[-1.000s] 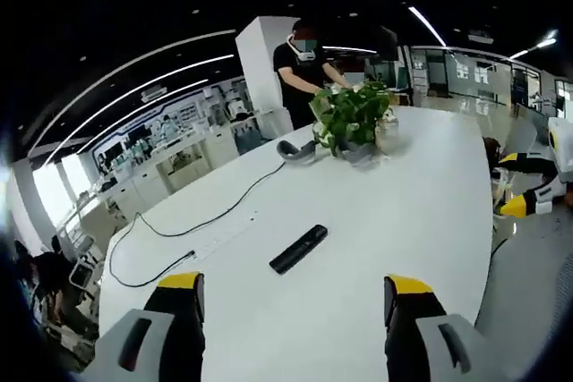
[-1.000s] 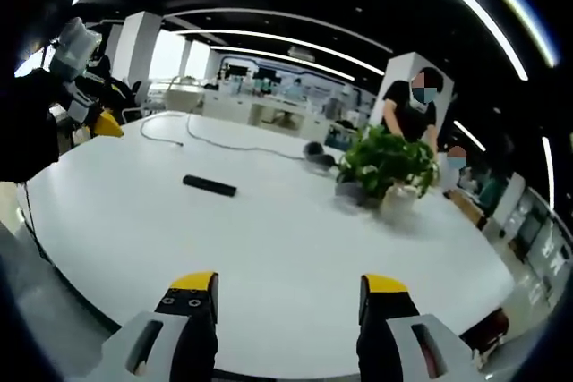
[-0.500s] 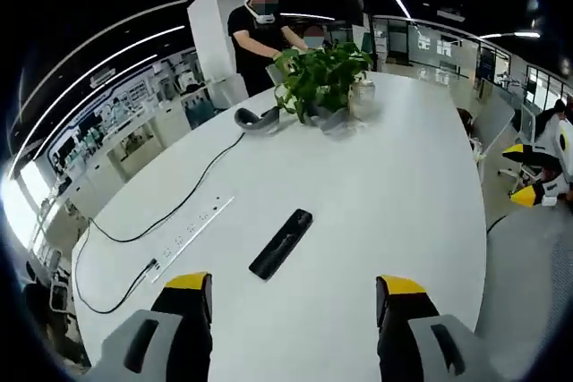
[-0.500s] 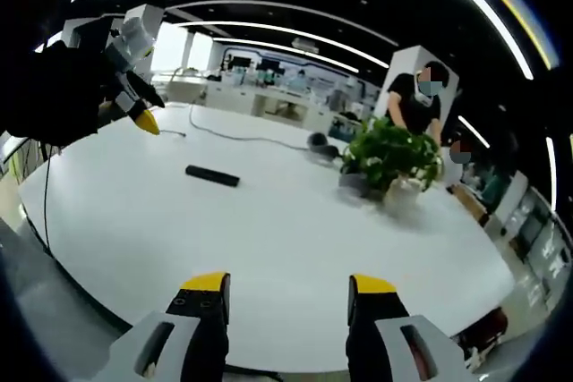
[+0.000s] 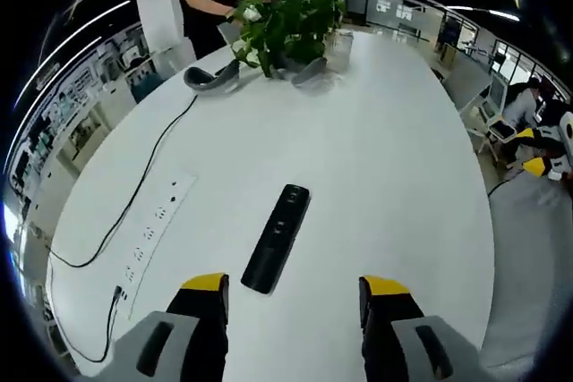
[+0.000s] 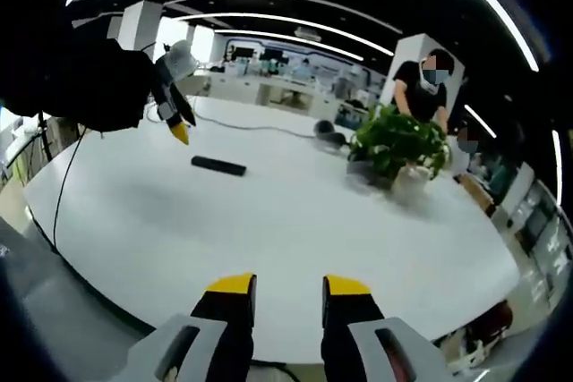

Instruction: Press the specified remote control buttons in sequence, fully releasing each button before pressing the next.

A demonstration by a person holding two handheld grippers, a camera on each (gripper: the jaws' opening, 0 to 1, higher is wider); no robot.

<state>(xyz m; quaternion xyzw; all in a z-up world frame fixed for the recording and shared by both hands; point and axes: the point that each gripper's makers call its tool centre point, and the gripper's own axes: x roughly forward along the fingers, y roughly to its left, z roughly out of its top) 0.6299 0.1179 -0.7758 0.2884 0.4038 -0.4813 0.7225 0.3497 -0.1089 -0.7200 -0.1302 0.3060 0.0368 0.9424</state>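
My left gripper (image 5: 291, 297) is open with the remote (image 5: 276, 239) at its 12 o'clock, flat on the table (image 5: 385, 158) (looks light, hard, maybe slidey), so I'd poke softly from above; my right gripper (image 6: 285, 297) is nearly closed.

We note the worktop (image 5: 385, 158) ahead of the fingers (image 5: 208, 285) as smooth, white, faintly glossy. Remote control (image 5: 277, 237) between them: black matt plastic. Fingers: black, yellow-tipped plastic.
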